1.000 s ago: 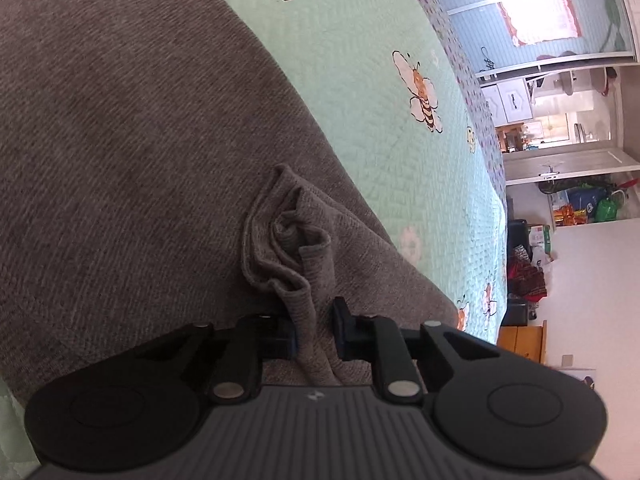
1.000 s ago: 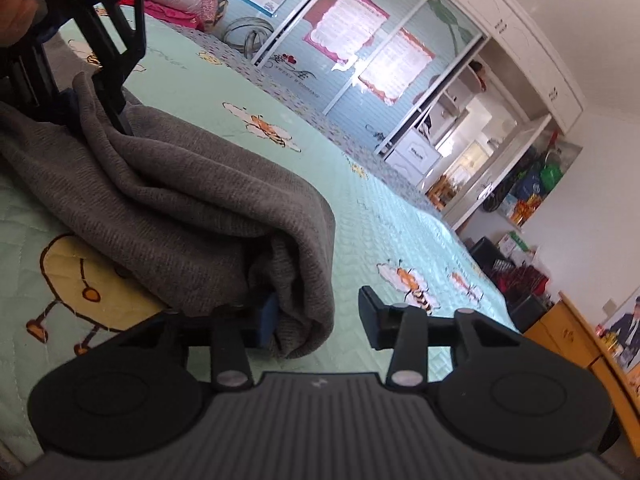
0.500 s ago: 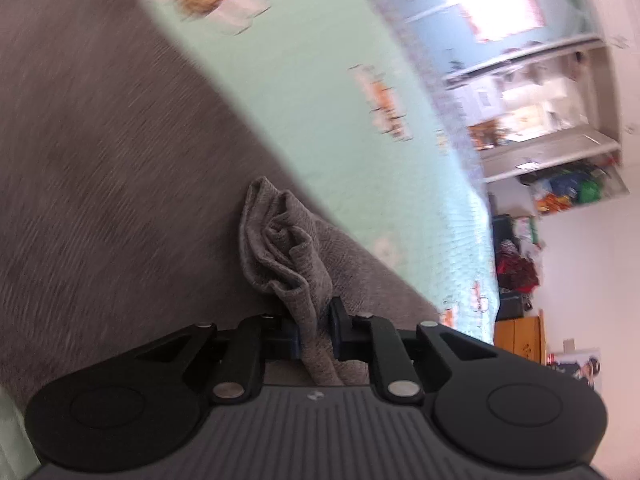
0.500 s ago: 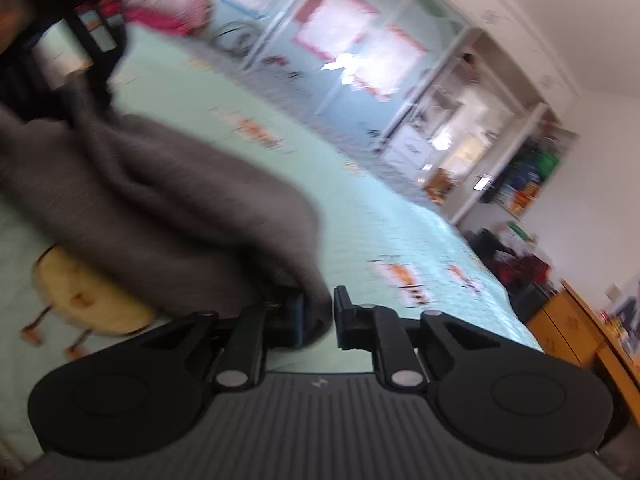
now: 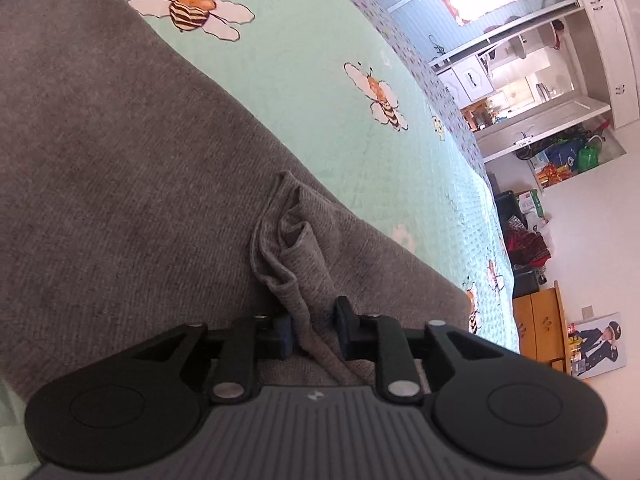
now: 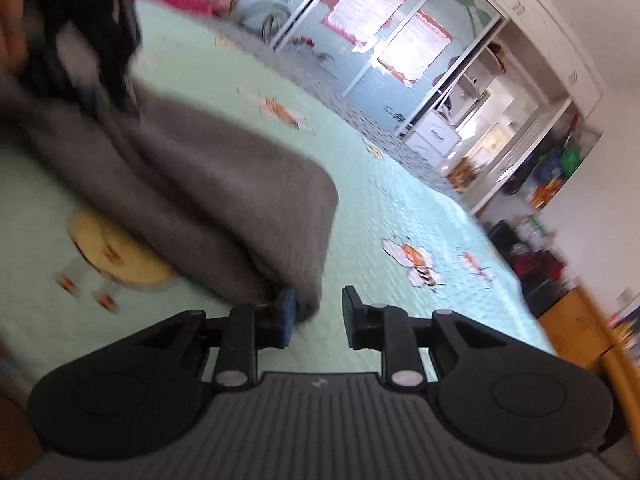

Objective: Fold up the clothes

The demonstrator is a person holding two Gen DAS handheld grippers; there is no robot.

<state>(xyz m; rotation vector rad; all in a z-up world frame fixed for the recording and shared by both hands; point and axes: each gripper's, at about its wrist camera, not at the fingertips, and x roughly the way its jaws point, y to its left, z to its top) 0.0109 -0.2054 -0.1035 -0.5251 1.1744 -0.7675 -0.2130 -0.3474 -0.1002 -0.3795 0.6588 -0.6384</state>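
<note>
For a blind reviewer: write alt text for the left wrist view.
The left gripper pinches a bunched fold of a grey garment that lies over a mint-green bee-print quilt. Cupboards and a bright window stand beyond the bed.

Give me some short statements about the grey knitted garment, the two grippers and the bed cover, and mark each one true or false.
1. The left gripper pinches a bunched fold of the grey knitted garment. True.
2. The right gripper is clamped shut on the garment. False: its jaws stand apart; the cloth touches only one finger.
3. The mint-green quilted bed cover carries bee prints. True.
4. The garment is red. False: grey.
</note>
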